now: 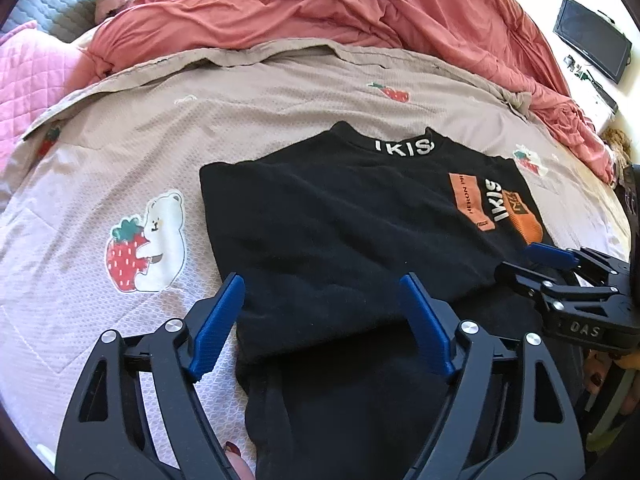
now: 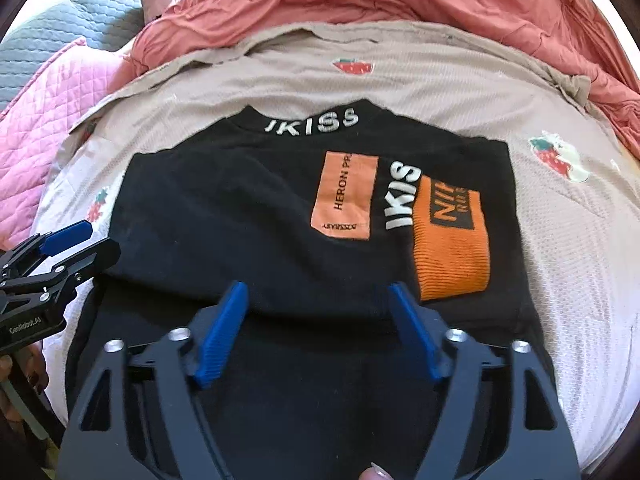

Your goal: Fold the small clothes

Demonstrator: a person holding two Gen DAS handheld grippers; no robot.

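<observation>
Black shirt [image 2: 248,216] on strawberry-print bedspread [image 1: 132,152]

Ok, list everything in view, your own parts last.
black top: one, black with orange patches and white lettering, laid on the bedcover, partly folded
bedcover: one, beige with strawberry and bear prints, under the top
quilt: one, coral red, bunched behind
pink quilted blanket: one, far left
grey pad: one, far left corner
screen: one, black, far right
left tool: blue fingers, open over the top
right tool: same, open
</observation>
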